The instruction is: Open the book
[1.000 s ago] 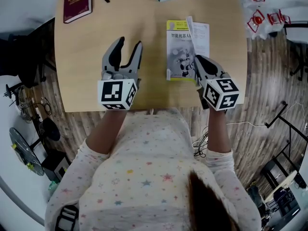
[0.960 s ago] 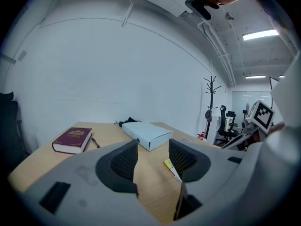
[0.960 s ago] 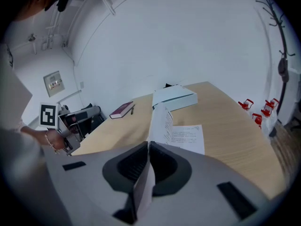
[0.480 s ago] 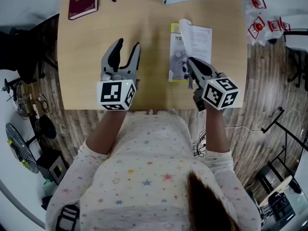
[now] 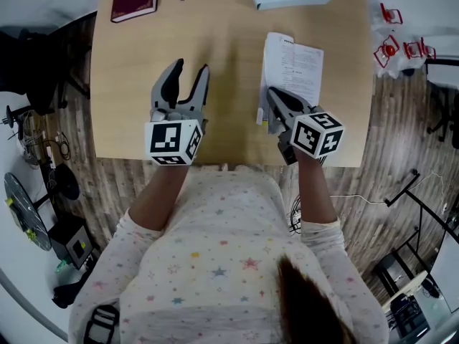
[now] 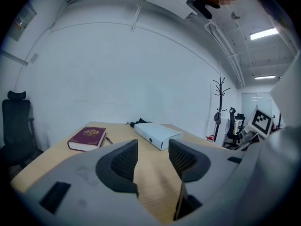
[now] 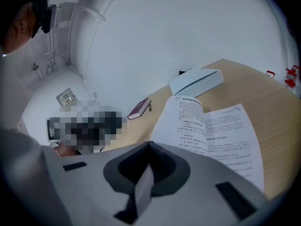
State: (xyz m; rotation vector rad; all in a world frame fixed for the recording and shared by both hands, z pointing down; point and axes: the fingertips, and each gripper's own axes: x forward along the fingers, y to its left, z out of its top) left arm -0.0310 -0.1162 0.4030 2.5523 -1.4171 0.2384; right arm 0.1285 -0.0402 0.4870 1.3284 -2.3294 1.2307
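Right hand-held gripper (image 7: 149,147), by its own view, pinches a book (image 7: 216,135) page; left hand-held gripper (image 6: 153,149) gapes empty.

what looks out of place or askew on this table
Nothing spilled or damaged. Only the book is unsettled: the right gripper is shut on its edge, holding it part-open. The left gripper is open.
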